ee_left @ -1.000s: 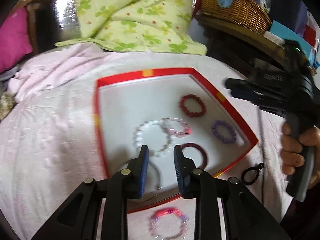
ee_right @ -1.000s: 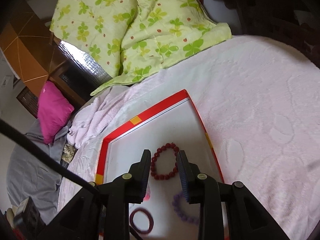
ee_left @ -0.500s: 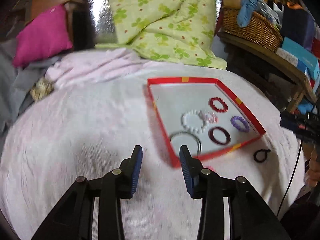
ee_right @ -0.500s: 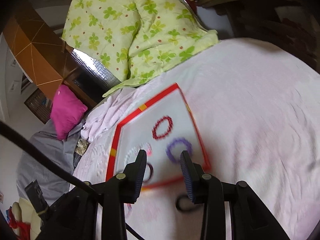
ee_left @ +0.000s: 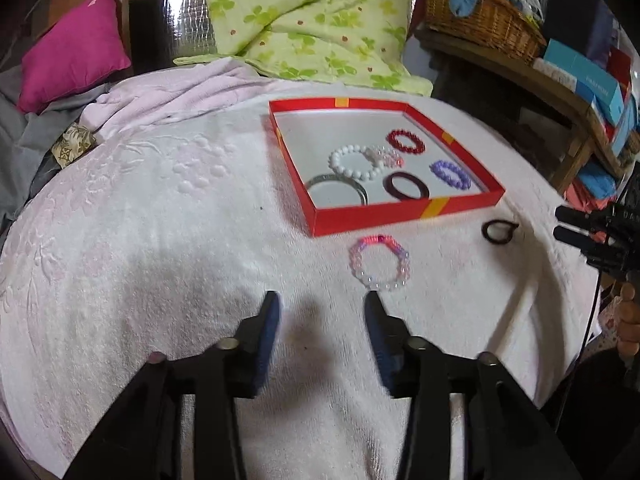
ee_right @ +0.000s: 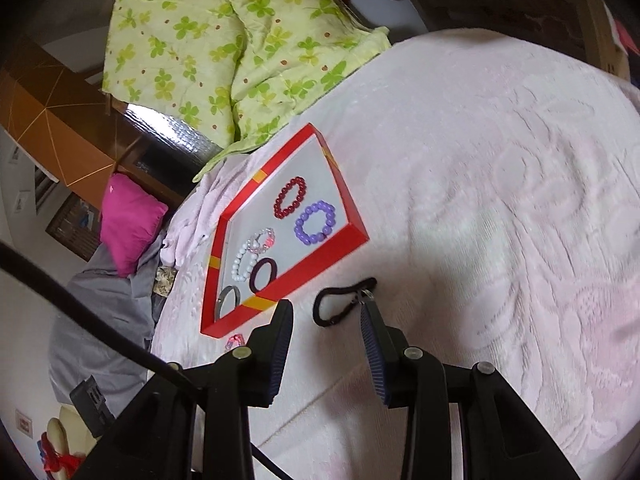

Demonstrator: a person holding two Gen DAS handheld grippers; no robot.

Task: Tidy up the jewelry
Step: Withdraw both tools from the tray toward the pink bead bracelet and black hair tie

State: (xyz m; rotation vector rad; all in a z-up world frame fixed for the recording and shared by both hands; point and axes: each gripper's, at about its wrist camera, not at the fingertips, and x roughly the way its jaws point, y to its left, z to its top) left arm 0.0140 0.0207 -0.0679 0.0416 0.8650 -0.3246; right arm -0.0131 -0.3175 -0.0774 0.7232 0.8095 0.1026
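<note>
A red tray [ee_left: 400, 216] [ee_right: 320, 256] lies on the pink towel and holds several bracelets: red beads [ee_left: 406, 141], white beads [ee_left: 352, 162], purple beads [ee_left: 450, 174] [ee_right: 315, 222], a dark bangle [ee_left: 406, 187] and a grey bangle [ee_left: 338, 188]. A pink bead bracelet [ee_left: 379, 263] lies outside, just in front of the tray. A black hair tie [ee_left: 498, 231] [ee_right: 344, 301] lies to its right. My left gripper [ee_left: 320, 304] is open and empty, near the pink bracelet. My right gripper [ee_right: 326, 314] is open, just short of the hair tie; it also shows at the right edge of the left wrist view [ee_left: 576, 226].
A green clover quilt [ee_left: 304, 20] and a magenta pillow [ee_left: 72, 48] lie behind the tray. A wicker basket [ee_left: 480, 20] and boxes [ee_left: 592, 84] stand on a wooden shelf at the right. The pink towel [ee_right: 500, 200] spreads wide to the right of the tray.
Both grippers have pulled back from over the tray and opened wider. The left now faces the pink bracelet outside the tray; the right now faces the black hair tie.
</note>
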